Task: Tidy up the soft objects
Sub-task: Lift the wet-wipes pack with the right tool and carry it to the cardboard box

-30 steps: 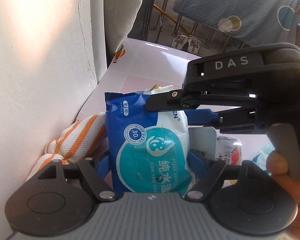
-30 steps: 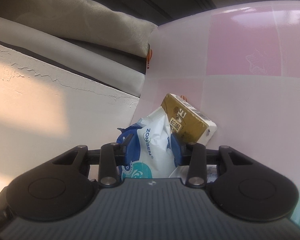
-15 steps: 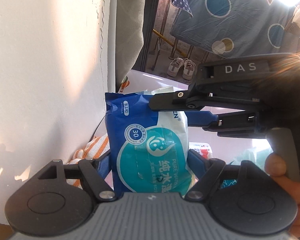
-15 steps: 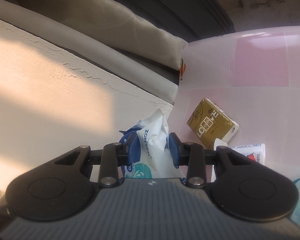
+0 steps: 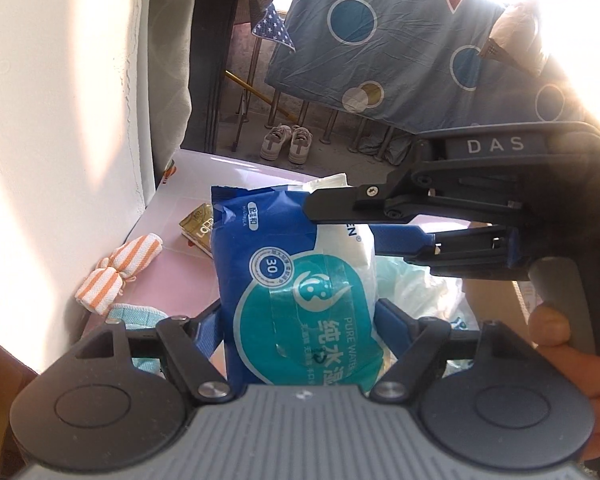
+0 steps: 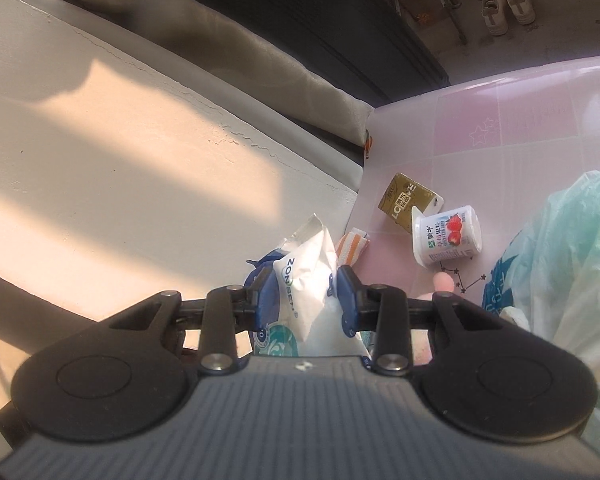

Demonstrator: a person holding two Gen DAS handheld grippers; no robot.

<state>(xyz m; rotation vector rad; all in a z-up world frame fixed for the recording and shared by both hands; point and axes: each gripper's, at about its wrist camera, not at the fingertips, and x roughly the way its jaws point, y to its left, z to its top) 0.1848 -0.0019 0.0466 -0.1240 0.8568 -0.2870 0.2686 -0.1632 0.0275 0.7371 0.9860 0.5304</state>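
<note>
A blue and teal wet wipes pack (image 5: pixel 296 280) stands upright in the air above the pink table (image 5: pixel 168 268). My left gripper (image 5: pixel 300 322) is shut on its lower part, one finger on each side edge. My right gripper (image 5: pixel 346 222) comes in from the right and pinches the pack's top right corner. In the right wrist view the same pack (image 6: pixel 304 276) shows its white edge between the blue pads of my right gripper (image 6: pixel 305 300), which is shut on it. A person's fingers hold the right gripper's handle.
On the table lie an orange-striped cloth (image 5: pixel 120 276), a gold tissue pack (image 6: pixel 406 202), a strawberry yogurt cup (image 6: pixel 448 234) and a teal knitted piece (image 5: pixel 136 314). A pale green plastic bag (image 6: pixel 560 260) fills the right. A white wall (image 5: pixel 60 140) stands on the left.
Both grippers have lifted the wipes pack up and away from the table. The cloth and the tissue pack now lie farther below, and the yogurt cup and the bag have come into sight.
</note>
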